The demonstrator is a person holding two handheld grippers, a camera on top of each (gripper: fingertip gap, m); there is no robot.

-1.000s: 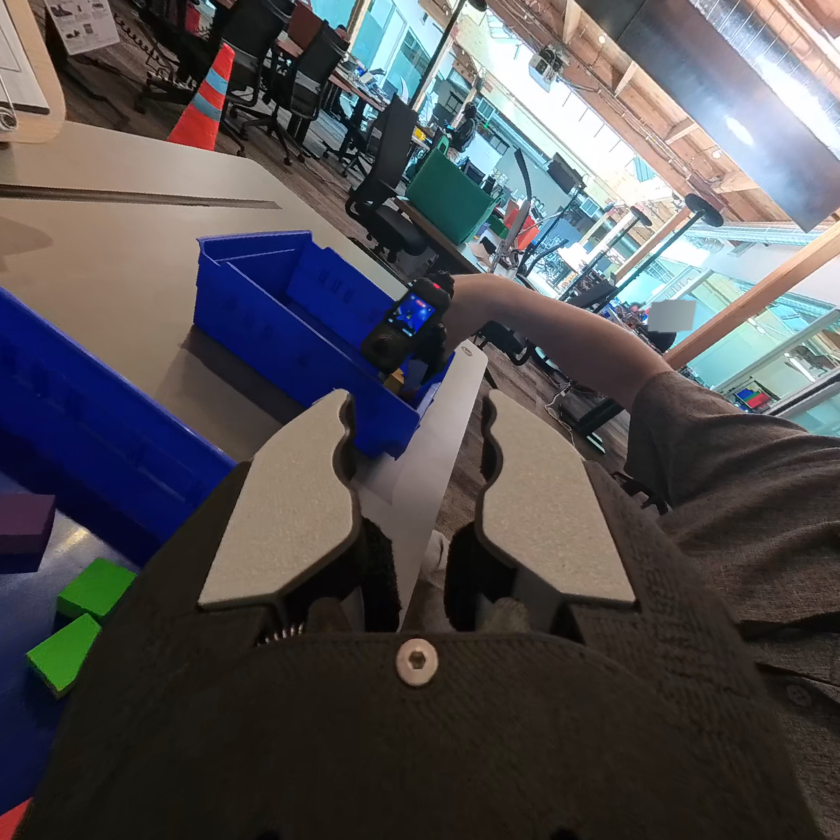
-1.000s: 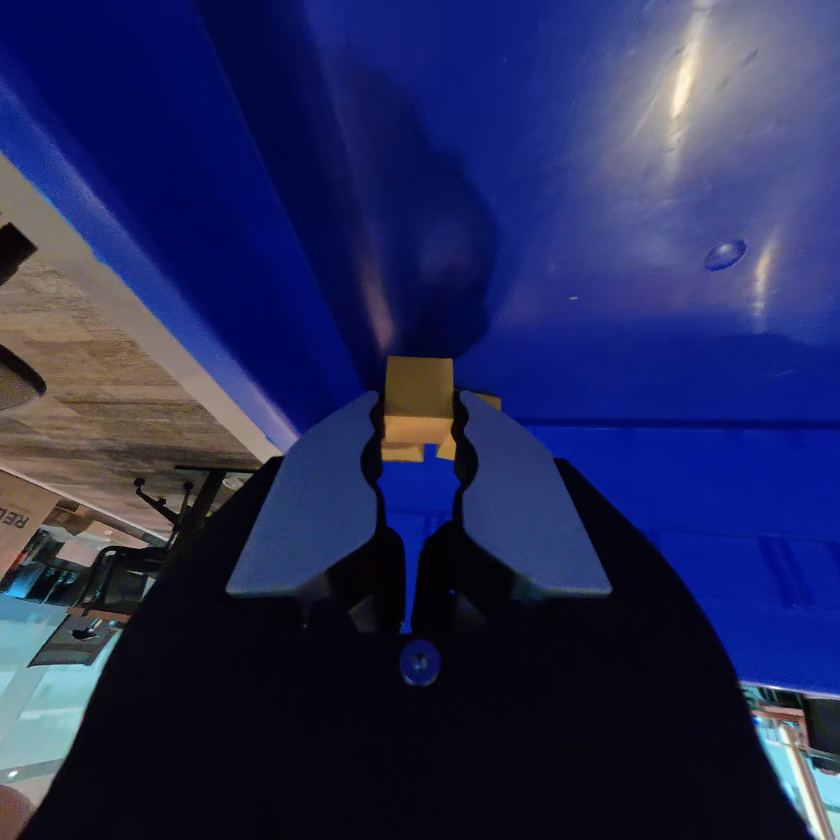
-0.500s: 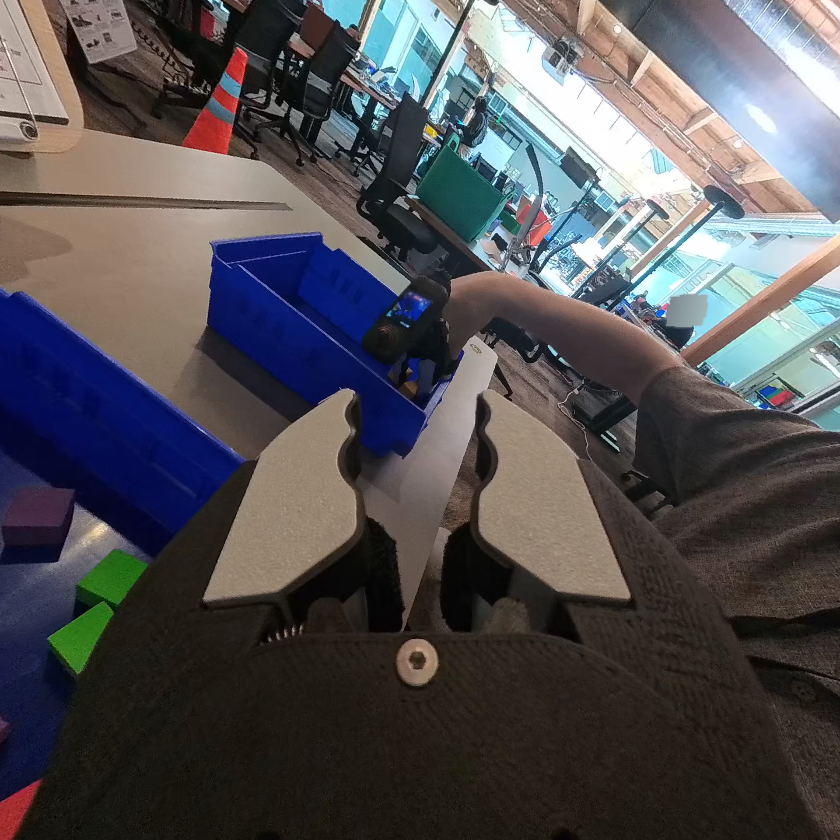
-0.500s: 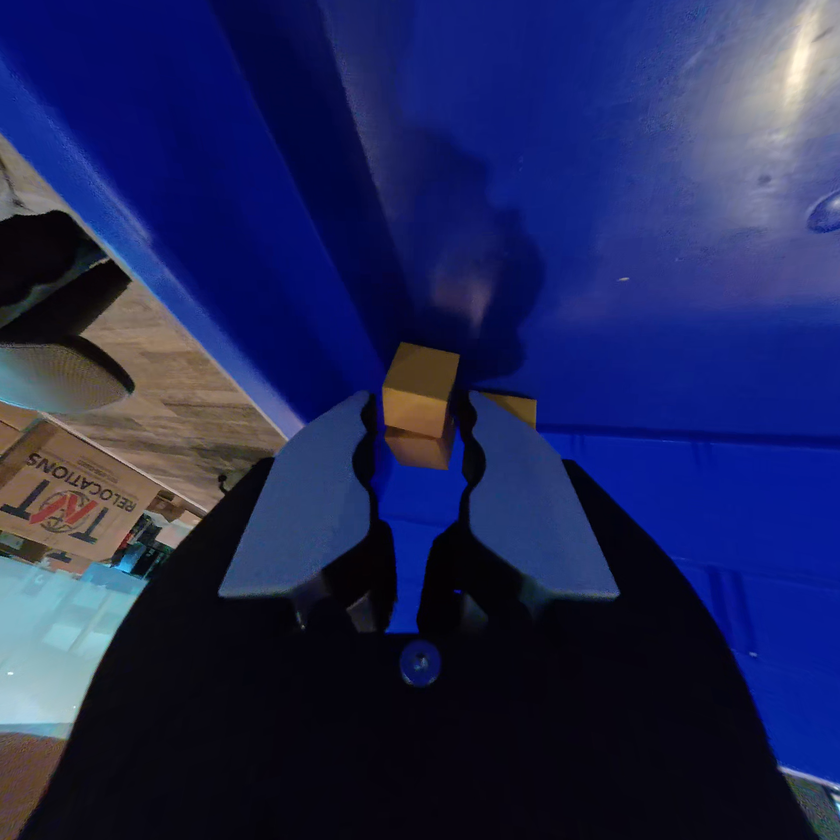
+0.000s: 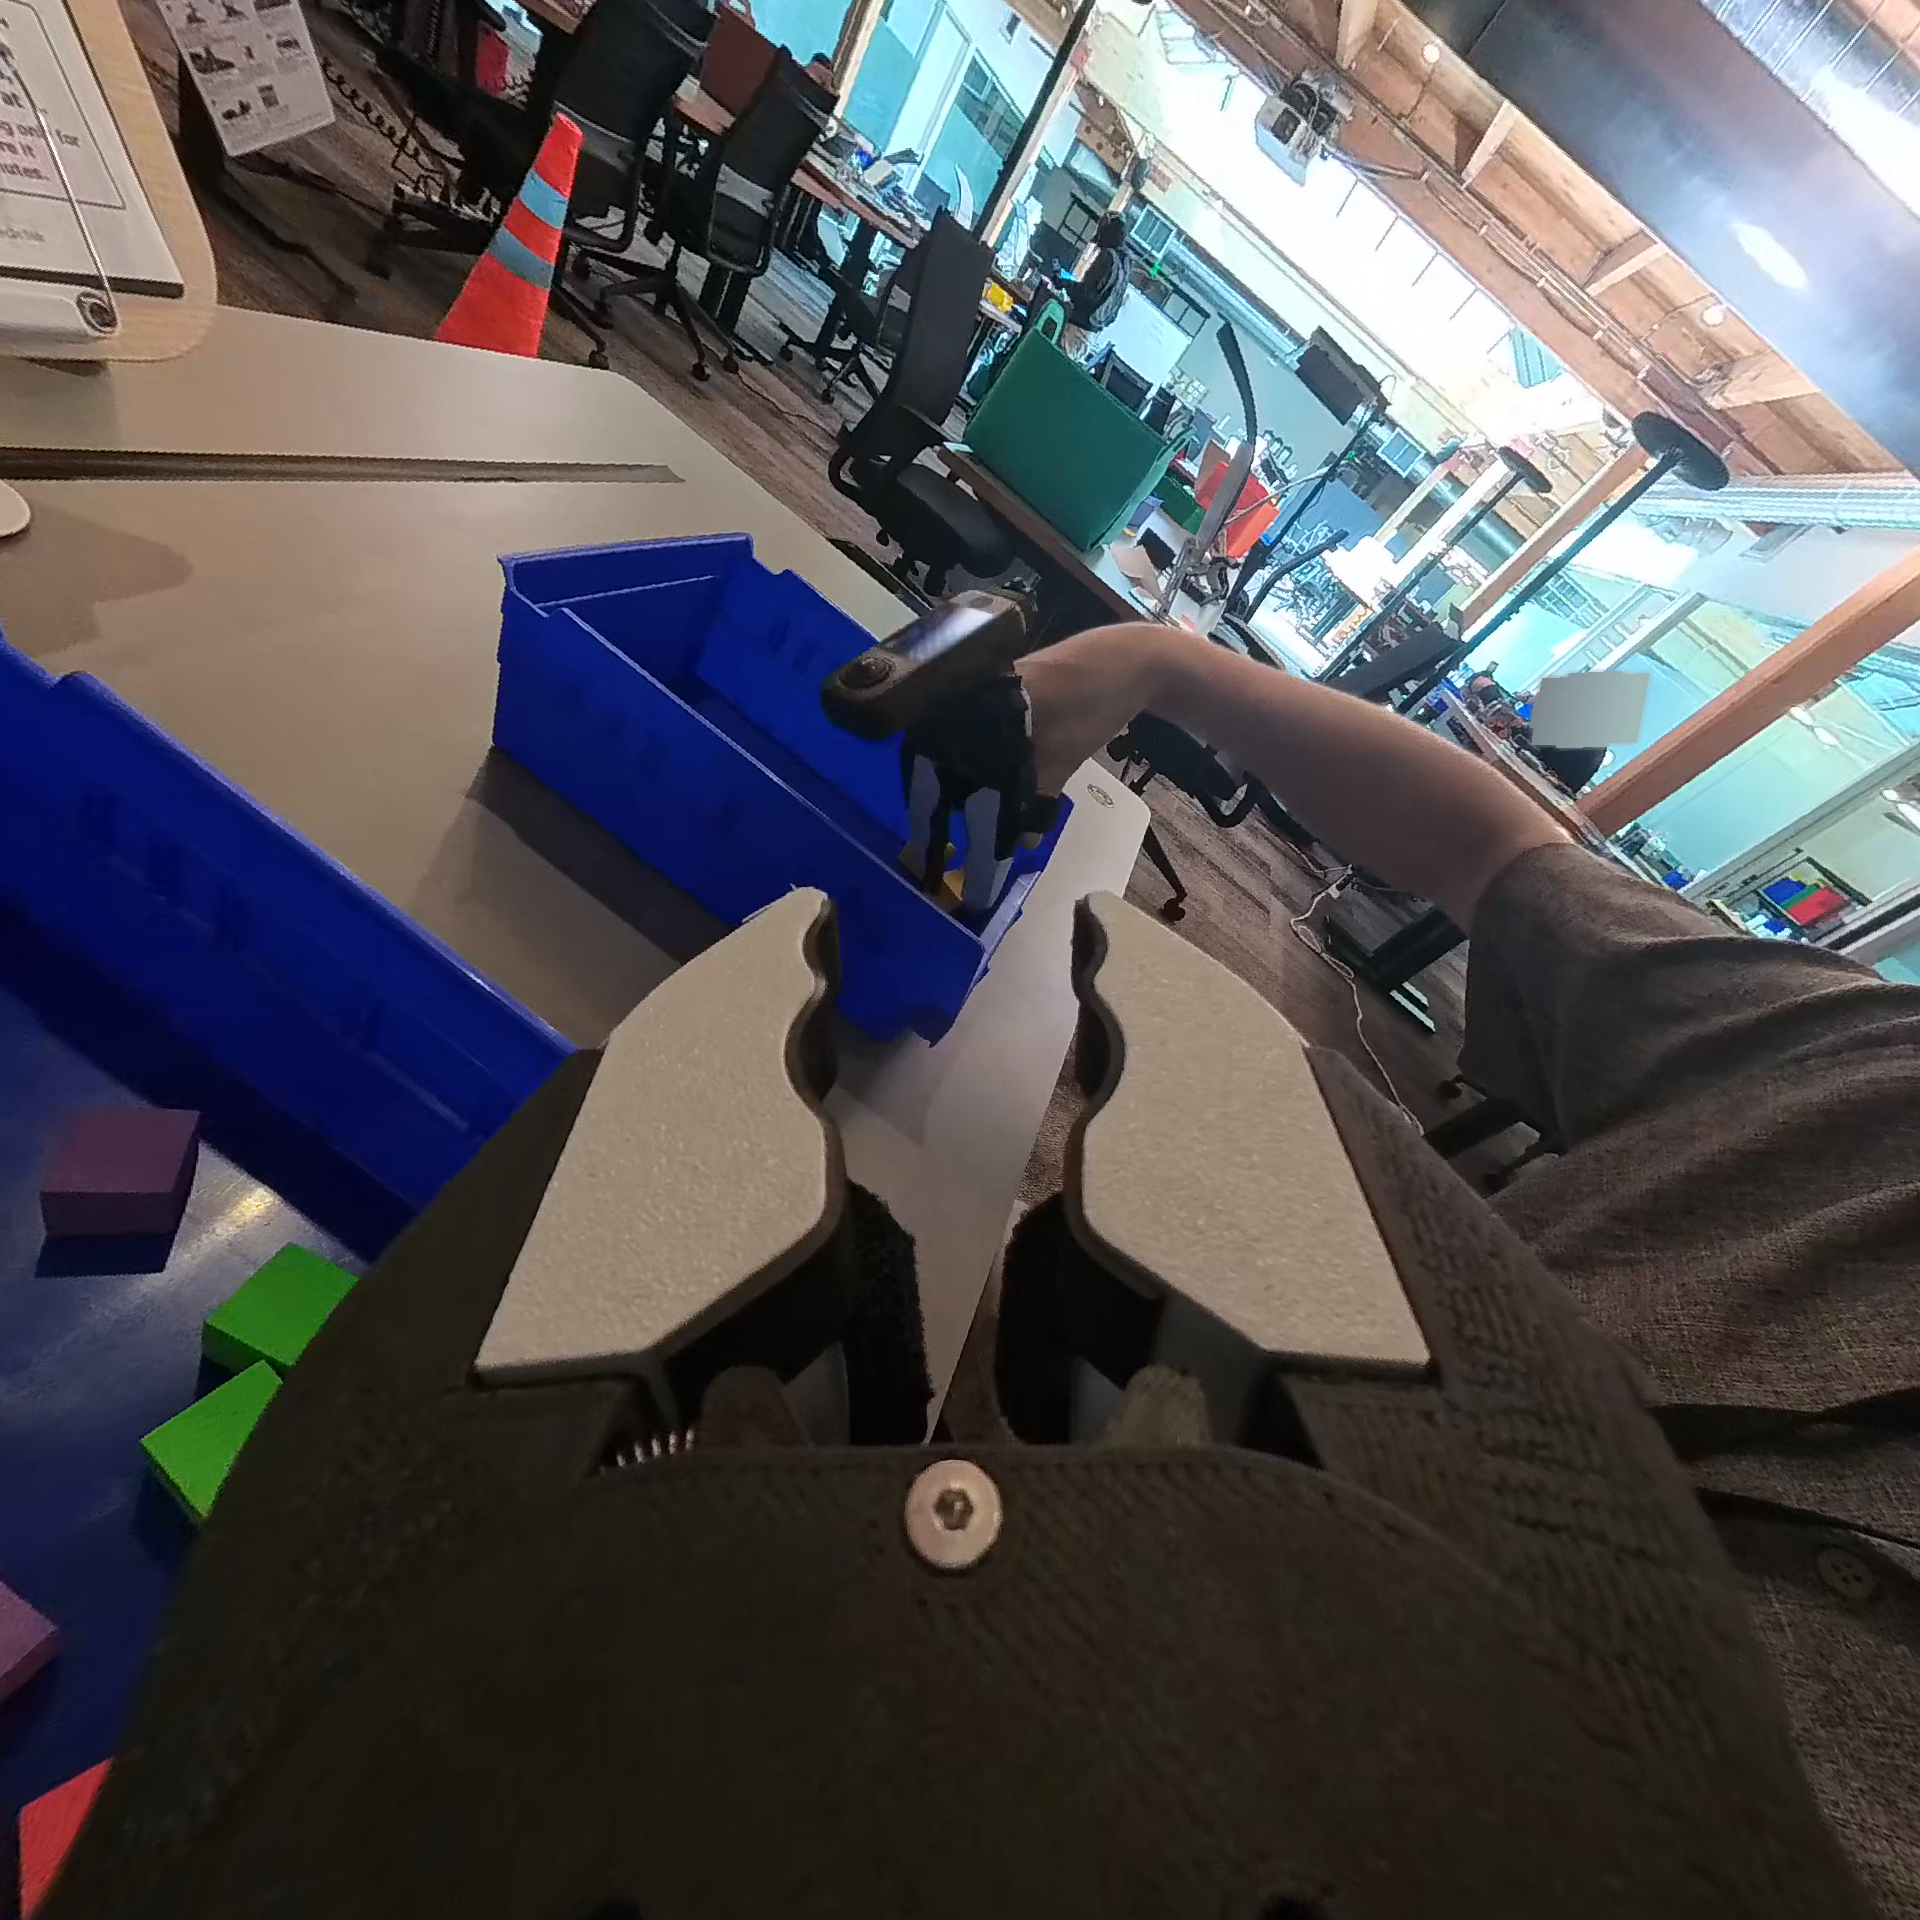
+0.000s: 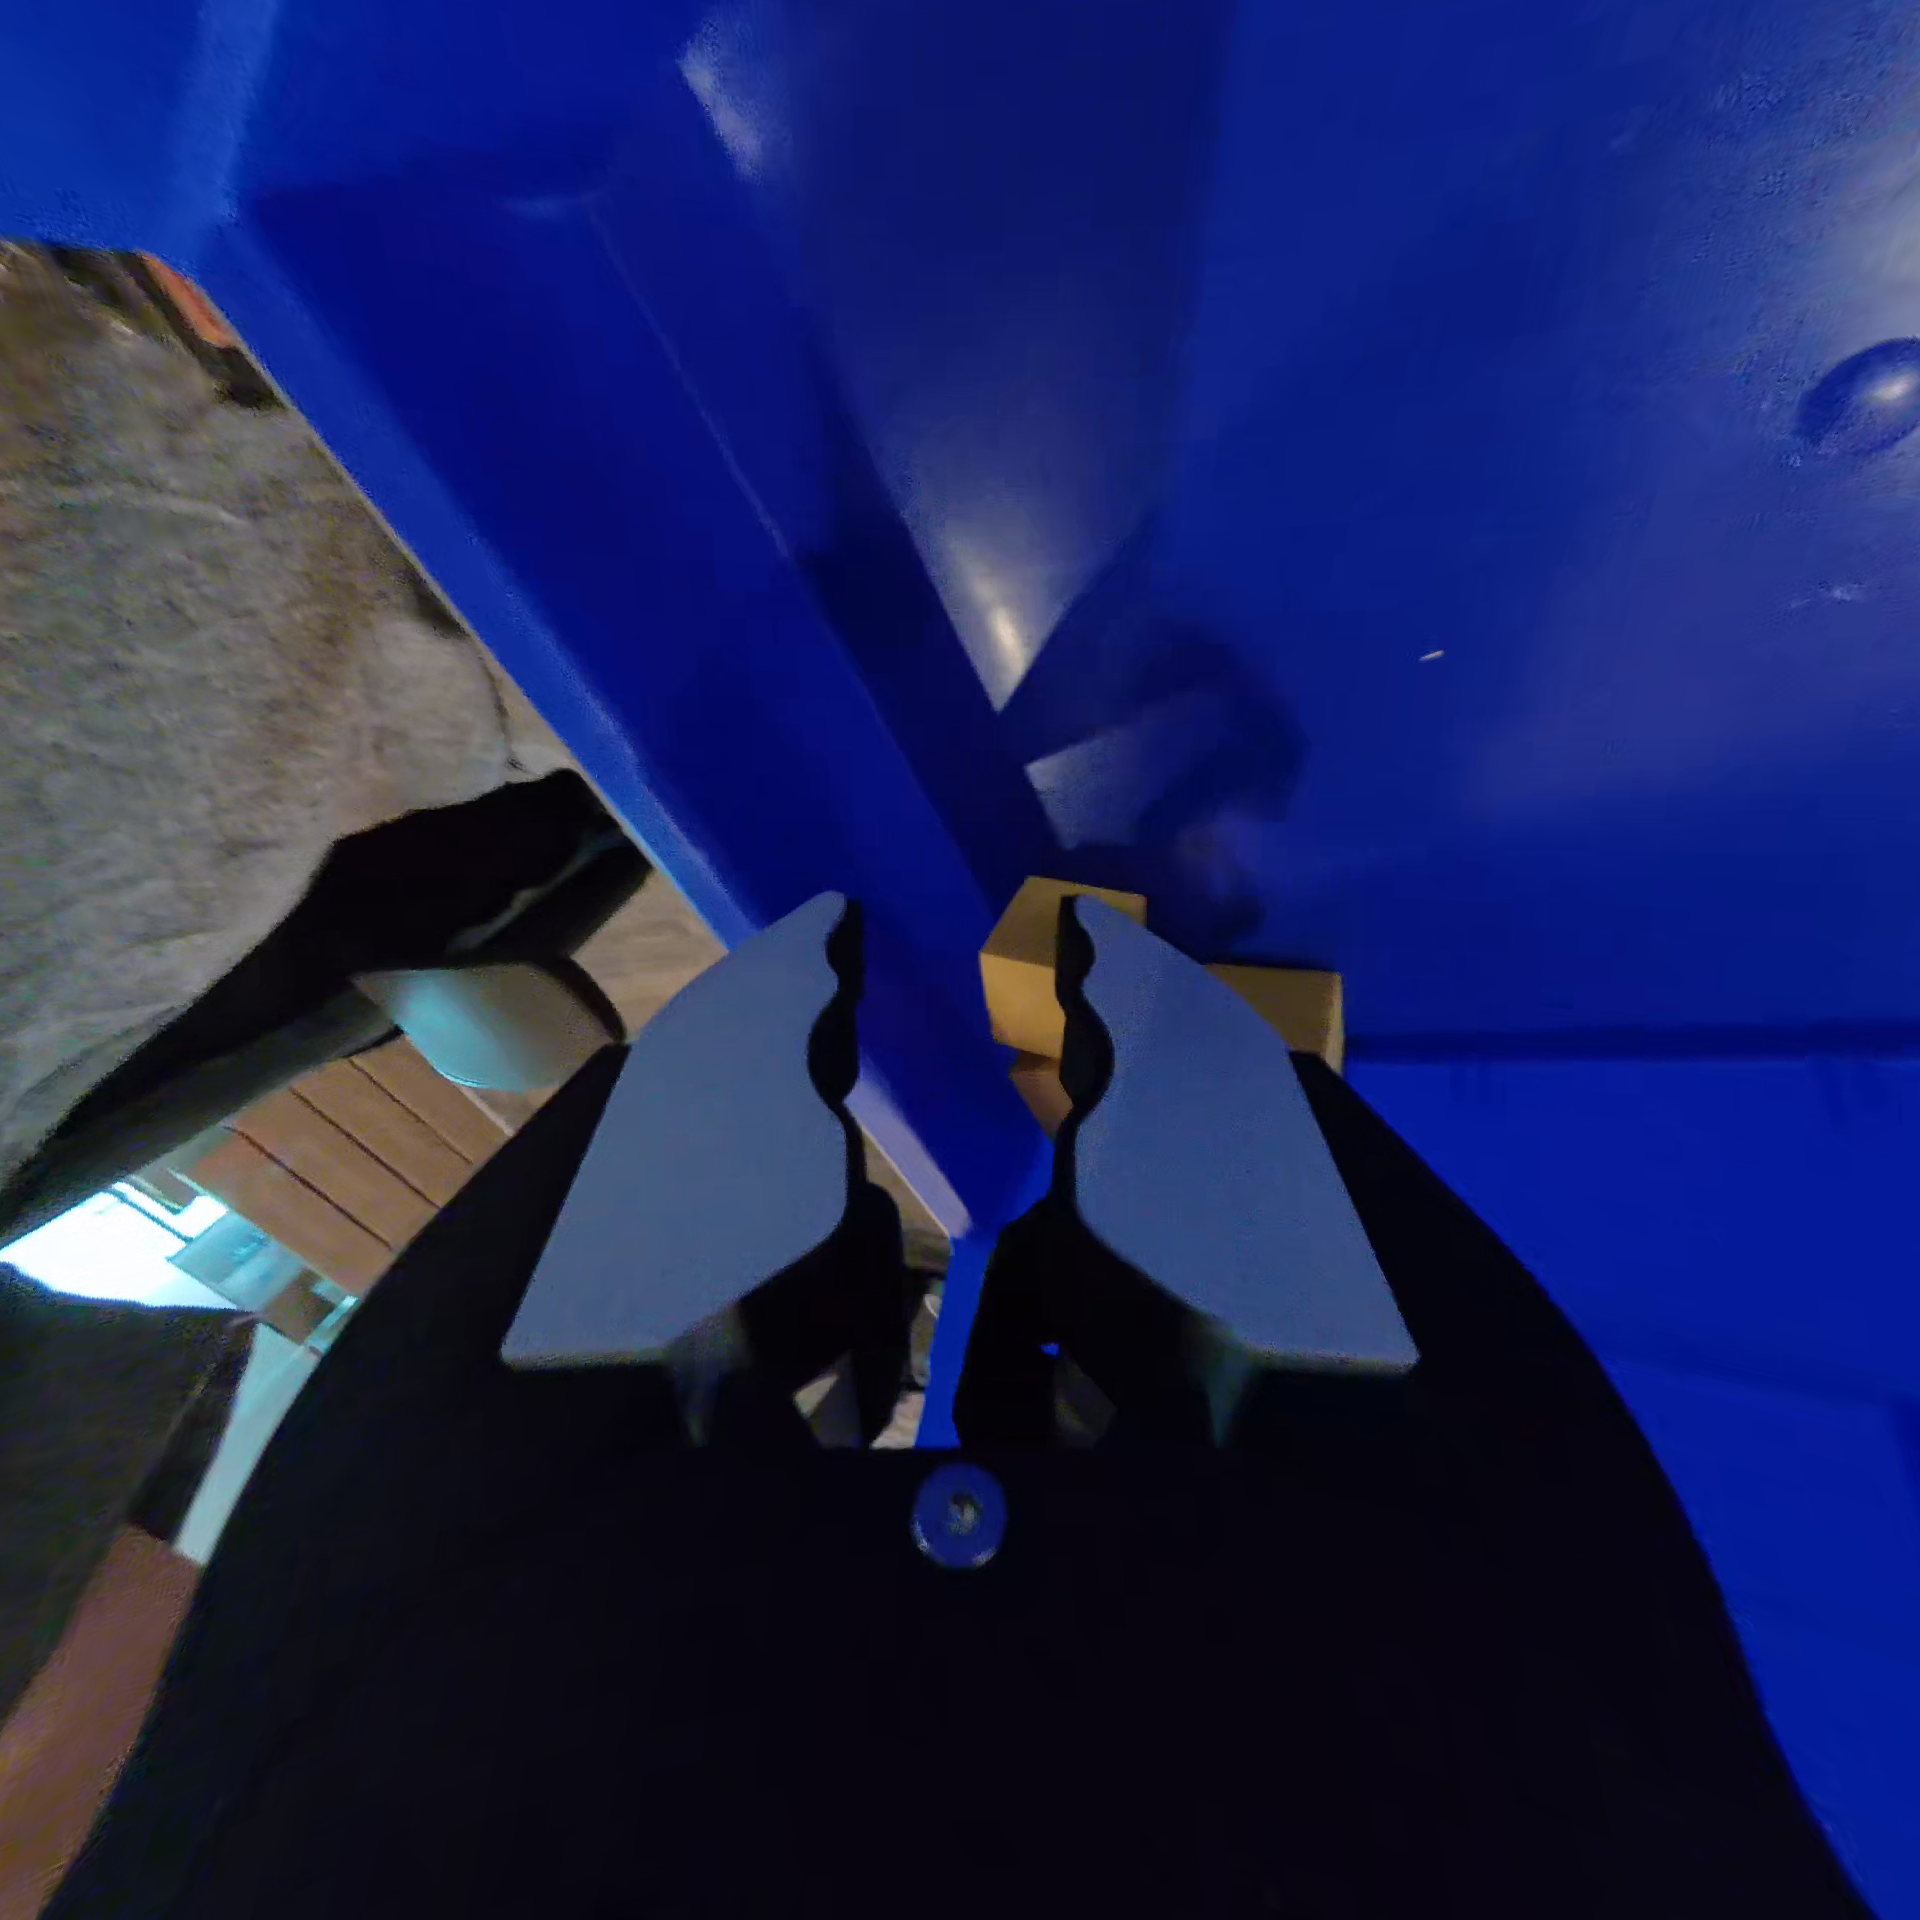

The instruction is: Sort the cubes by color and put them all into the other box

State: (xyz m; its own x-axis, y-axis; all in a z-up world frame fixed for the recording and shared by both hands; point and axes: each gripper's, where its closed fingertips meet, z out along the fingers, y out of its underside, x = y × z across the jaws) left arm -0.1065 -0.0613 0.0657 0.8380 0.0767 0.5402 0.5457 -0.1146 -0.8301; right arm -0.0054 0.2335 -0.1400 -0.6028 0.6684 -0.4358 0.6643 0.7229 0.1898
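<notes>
My right gripper (image 6: 961,914) is open and empty, low in the near corner of a small blue bin (image 6: 623,520). Its jaws straddle the line of the bin's corner wall. A yellow block (image 6: 1018,982) lies on the bin floor just past the right fingertip, with a second yellow block (image 6: 1283,1003) beside it. In the left wrist view the right gripper (image 5: 956,831) reaches into that bin (image 5: 675,707) over a yellow block (image 5: 940,881). My left gripper (image 5: 951,935) is open and empty, held above the table near the bin's near corner.
A large blue bin (image 5: 208,935) at the left holds a purple block (image 5: 125,1169), two green blocks (image 5: 275,1320) and a red block (image 5: 52,1829). The bins stand on a grey table (image 5: 312,582). A person's arm (image 5: 1299,748) crosses at the right. An orange cone (image 5: 520,249) and office chairs stand beyond.
My right gripper has opened and let go of the yellow block, which now lies in the bin's corner, and has shifted left. My left gripper has barely moved.
</notes>
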